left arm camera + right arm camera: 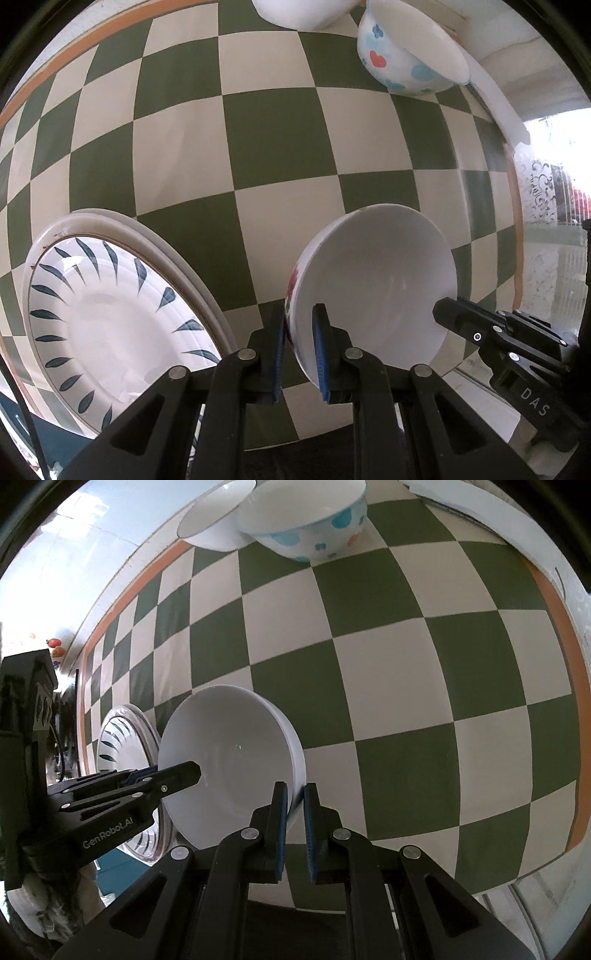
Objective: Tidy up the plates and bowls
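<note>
A white bowl (376, 280) with a red flower on its outside is held tilted above the checkered tablecloth; it also shows in the right wrist view (229, 760). My left gripper (299, 328) is shut on its left rim. My right gripper (295, 808) is shut on its opposite rim, and shows in the left wrist view (448, 314). A stack of plates (122, 317), the top one with blue leaf marks, lies to the left of the bowl and also shows in the right wrist view (118, 734).
A bowl with blue and red flowers (406, 59) and a plain white bowl (303, 14) stand at the far side of the green-and-cream checkered table (258, 147). The table's orange-trimmed edge (561, 635) runs on the right. A white plate rim (498, 524) lies at the far right.
</note>
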